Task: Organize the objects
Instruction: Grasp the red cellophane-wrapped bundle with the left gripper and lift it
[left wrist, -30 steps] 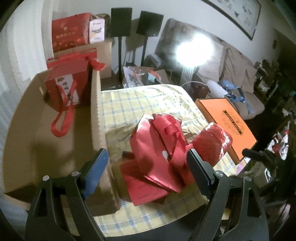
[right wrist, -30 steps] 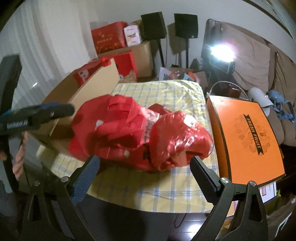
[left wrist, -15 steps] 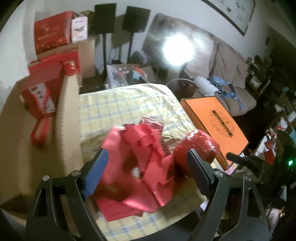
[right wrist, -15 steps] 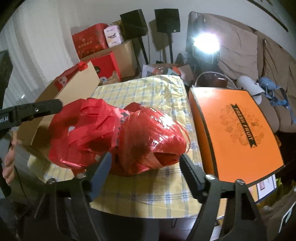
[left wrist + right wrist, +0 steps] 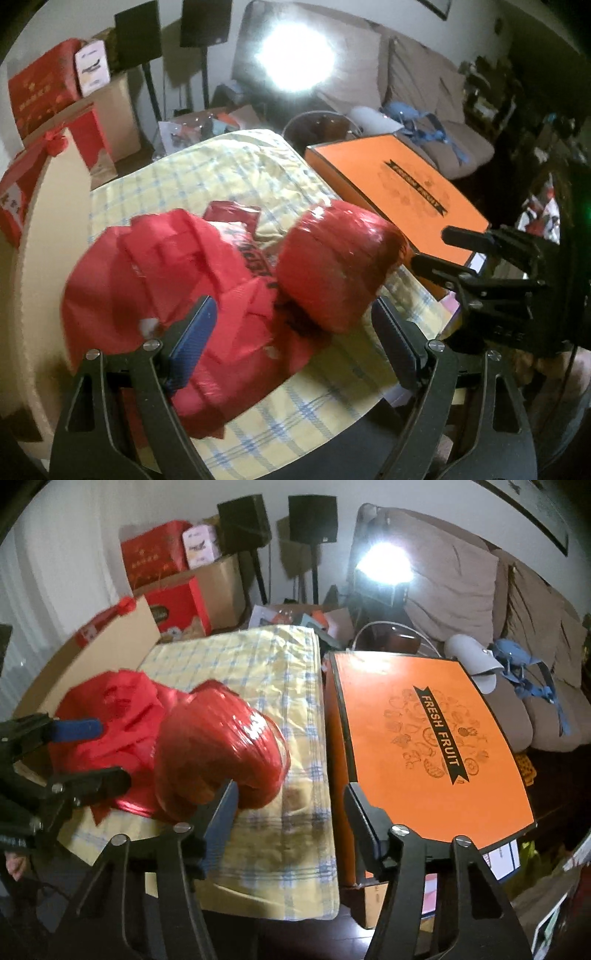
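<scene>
Both grippers have come in closer to the red pile than a second ago, and the right one, which stood wide then, has narrowed. On the counter, covered by a yellow checked cloth (image 5: 266, 672), lie two red things side by side and touching: a flat crumpled red gift bag (image 5: 155, 266) and a rounded shiny red plastic bag (image 5: 332, 266).

Taking the rounded bag as the landmark: the gift bag lies on its left in the left wrist view, toward the upright cardboard box wall (image 5: 48, 229). An orange box (image 5: 436, 734) printed "FRESH FRUIT" sits on its other side, just off the cloth's edge. Beyond it, past the far end of the cloth, stand a brown carton and red boxes (image 5: 155, 554), two black speakers, a bright lamp and a sofa.

The left gripper (image 5: 291, 343) stands wide open, its fingers straddling the near edge of both bags, pressing on nothing I can make out. The right gripper (image 5: 291, 808) is closing; its left finger sits against the near side of the rounded bag, while between its jaws only cloth shows. It holds nothing.
</scene>
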A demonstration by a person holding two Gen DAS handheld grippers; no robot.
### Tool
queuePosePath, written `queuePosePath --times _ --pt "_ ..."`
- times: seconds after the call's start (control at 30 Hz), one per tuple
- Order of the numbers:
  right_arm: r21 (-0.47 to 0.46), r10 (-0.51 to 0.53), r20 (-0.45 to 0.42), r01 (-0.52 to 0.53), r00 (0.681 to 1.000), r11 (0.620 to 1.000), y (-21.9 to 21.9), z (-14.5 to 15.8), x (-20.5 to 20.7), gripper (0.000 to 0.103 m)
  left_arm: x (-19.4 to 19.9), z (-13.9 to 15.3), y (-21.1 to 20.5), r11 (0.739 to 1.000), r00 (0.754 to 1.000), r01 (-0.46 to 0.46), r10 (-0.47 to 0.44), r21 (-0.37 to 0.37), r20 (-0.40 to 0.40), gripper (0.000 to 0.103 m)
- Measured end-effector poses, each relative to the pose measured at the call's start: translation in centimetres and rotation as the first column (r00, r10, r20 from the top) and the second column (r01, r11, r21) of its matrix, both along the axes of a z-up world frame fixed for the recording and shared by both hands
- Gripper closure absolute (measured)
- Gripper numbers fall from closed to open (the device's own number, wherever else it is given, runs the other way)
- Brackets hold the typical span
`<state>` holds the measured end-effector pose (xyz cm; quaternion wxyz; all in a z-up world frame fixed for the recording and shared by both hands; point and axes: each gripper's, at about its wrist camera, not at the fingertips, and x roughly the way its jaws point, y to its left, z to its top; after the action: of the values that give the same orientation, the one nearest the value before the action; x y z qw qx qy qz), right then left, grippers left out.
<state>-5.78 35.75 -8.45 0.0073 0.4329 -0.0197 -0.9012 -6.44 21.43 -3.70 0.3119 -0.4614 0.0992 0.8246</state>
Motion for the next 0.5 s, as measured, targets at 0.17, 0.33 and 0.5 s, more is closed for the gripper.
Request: queuePosePath --times 0.17,0.33,0.5 --pt "0.022 0.036 0.015 -0.036 0.999 0.999 -0.3 -1.3 -0.8 0.045 1.1 -1.1 1.5 0.999 0.999 0.017 -0.019 -0.040 -0.032 0.019" --pt "0.024 0.063 0.038 -0.064 0.997 0.998 -0.5 -2.6 -2.2 0.049 1.2 -2.1 2.2 0.997 0.999 0.025 -0.027 -0.069 -0.035 0.019" --pt "-0.008 0.091 0.043 -0.091 0.995 0.996 -0.6 -3.2 -3.1 0.060 0.8 -2.9 2.6 0.996 1.000 0.027 -0.028 -0.081 -0.007 0.031"
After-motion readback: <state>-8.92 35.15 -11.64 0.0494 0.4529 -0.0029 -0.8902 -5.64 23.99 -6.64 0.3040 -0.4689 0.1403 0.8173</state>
